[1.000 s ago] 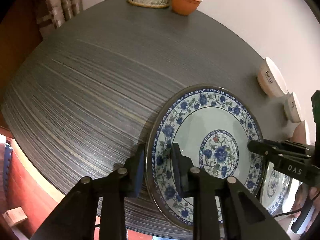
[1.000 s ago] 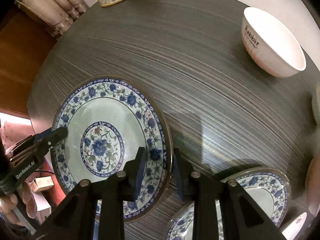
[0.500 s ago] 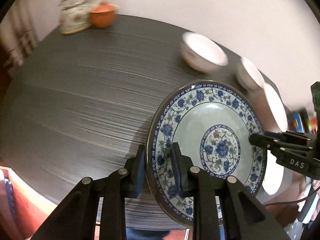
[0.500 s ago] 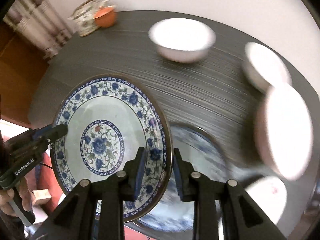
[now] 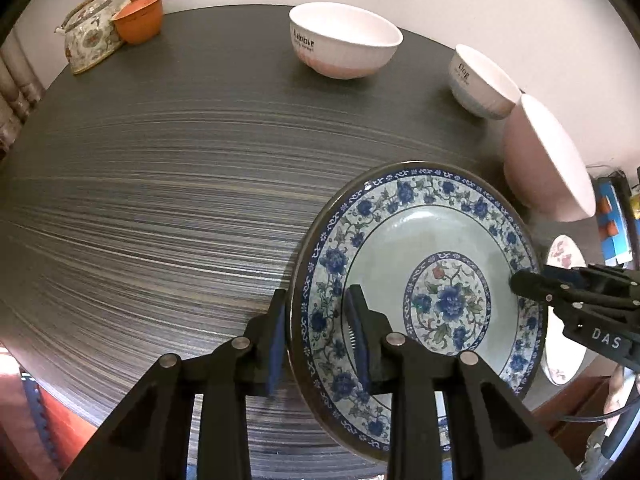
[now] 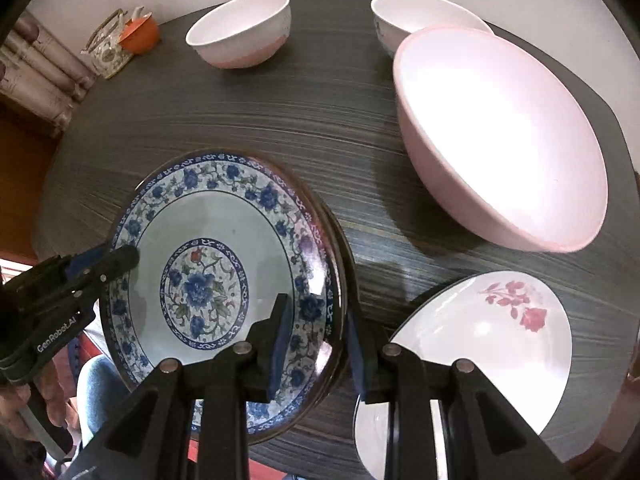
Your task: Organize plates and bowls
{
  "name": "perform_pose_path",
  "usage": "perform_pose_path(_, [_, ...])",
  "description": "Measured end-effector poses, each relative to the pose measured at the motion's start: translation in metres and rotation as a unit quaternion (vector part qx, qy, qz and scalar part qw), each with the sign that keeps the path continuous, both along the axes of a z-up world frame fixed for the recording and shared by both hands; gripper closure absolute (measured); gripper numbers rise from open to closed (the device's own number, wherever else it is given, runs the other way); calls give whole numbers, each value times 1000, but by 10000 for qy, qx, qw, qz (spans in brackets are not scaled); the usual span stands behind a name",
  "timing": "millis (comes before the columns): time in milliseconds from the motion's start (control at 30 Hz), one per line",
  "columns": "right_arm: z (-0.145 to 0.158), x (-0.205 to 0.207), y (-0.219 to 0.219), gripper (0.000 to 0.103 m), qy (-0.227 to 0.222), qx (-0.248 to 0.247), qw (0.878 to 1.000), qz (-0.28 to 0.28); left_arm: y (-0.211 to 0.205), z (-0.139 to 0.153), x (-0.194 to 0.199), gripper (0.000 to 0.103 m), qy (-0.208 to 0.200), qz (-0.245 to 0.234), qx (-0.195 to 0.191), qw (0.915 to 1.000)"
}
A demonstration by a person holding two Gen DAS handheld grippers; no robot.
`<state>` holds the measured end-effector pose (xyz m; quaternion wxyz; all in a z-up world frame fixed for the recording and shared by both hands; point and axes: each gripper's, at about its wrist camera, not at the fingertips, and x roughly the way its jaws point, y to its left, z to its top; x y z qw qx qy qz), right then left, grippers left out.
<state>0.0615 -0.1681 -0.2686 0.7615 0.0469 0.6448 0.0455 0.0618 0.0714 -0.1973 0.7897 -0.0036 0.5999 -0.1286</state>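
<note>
my left gripper (image 5: pixel 318 332) is clamped on the 9 o'clock rim of the blue floral plate (image 5: pixel 424 280); my right gripper (image 6: pixel 316 336) pinches its 3 o'clock rim, so the plate hangs between both claws over the dark table (image 5: pixel 160 168). in the right wrist view a second rim shows just beneath it. outward i count three bowls: one pink bowl (image 6: pixel 504 136) at 2 o'clock, two white bowls (image 6: pixel 240 28) at 12. one rose plate (image 6: pixel 472 344) lies at 4 o'clock. one teapot (image 5: pixel 90 36) and one orange cup (image 5: pixel 140 18) sit at 11.
</note>
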Motion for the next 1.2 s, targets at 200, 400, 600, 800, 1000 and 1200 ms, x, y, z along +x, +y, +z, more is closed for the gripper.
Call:
perform_pose_path(200, [-2,2,15,76,-29,-125,9999,16,-12,-5,6,75,-24,-82,120,9999])
perform_pose_path(400, [1,-1,24,74,-75,-304,9995,-13,-13,-4,-5,75,-106,-205,203,9995])
perform_pose_path(600, [0,-2,23,73,-119,-312,9994,-49,-7,-3,-5,74,-38,-195,161,9997])
perform_pose_path(800, [22,-16,16,56,-576,-631,9959,-312,7,22,-3,34,-490,-32,-19,9988])
perform_pose_path(1000, [61,-48,-3,56,-921,-500,9935,-455,11,77,-12,34,-1114,-109,-52,9937])
perform_pose_path(1200, [70,-79,-39,56,-872,-489,9923,-729,-31,90,-33,34,-882,-762,-264,9928])
